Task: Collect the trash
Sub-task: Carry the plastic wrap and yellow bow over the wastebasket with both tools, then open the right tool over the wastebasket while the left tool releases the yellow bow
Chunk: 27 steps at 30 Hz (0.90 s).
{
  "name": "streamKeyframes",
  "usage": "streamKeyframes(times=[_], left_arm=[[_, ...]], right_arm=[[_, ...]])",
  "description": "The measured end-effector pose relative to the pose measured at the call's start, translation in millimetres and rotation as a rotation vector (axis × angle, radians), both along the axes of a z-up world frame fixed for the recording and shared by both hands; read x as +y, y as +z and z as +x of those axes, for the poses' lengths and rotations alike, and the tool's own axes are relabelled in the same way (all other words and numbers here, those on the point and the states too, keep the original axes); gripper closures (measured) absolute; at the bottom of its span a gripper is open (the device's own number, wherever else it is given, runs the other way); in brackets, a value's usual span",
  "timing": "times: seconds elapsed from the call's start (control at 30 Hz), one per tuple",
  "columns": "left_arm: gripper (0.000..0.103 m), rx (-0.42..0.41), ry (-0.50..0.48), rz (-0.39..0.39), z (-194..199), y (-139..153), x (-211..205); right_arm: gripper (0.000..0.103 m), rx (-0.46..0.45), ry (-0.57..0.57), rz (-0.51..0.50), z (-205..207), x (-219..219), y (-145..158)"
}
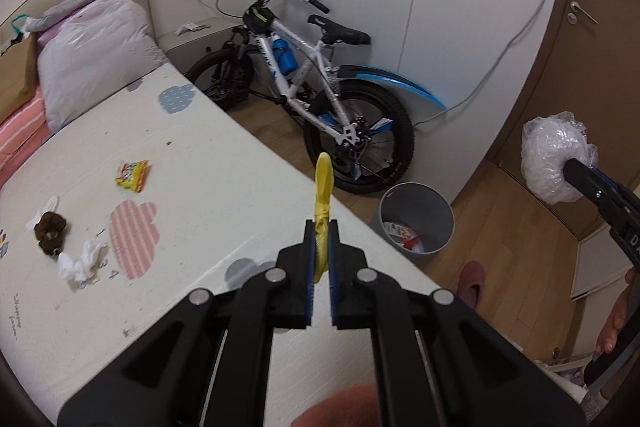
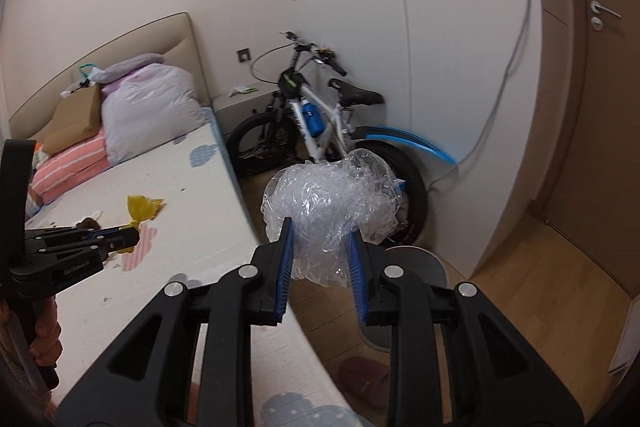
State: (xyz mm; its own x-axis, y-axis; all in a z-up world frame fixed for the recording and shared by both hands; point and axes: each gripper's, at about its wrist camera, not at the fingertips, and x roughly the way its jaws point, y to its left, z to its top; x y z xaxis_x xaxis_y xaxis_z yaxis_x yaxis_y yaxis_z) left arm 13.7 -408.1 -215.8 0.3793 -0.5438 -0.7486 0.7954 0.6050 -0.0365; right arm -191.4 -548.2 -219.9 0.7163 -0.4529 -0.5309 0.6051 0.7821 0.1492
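Left claw (image 1: pixel 321 233) grips one yellow wrapper (image 1: pixel 322 187) (right claw (image 2: pixel 320 247): one plastic wad (image 2: pixel 332 203)).

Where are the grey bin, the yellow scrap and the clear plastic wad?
grey bin (image 1: pixel 424 227): left wrist view, outer wall.
yellow scrap (image 1: pixel 323 187): left wrist view, upper strip.
clear plastic wad (image 2: pixel 328 199): right wrist view, crumpled middle.

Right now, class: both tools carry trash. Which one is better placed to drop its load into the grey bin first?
Probably the left tool: its yellow wrapper points nearly at the grey bin just past the bed edge. The right tool, with its clear plastic wad, hangs off to the side.
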Motion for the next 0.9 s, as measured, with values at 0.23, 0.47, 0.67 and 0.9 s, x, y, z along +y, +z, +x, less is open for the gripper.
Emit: streamKeyframes(times=[0.23, 0.47, 0.67, 0.9], left_arm=[[0.097, 0.036, -0.122, 0.051, 9, -35, -96], [0.097, 0.051, -0.217, 0.089, 29, -77, -175], [0.097, 0.066, -0.272, 0.130, 45, -120, -221], [0.097, 0.124, -0.308, 0.149, 56, -157, -249]], right_arm=[[0.079, 0.028, -0.203, 0.045, 21, -70, -38], [0.079, 0.107, -0.360, 0.100, 59, -129, -96], [0.078, 0.121, -0.365, 0.158, 90, -175, -144], [0.042, 0.149, -0.348, 0.202, 100, -191, -190]])
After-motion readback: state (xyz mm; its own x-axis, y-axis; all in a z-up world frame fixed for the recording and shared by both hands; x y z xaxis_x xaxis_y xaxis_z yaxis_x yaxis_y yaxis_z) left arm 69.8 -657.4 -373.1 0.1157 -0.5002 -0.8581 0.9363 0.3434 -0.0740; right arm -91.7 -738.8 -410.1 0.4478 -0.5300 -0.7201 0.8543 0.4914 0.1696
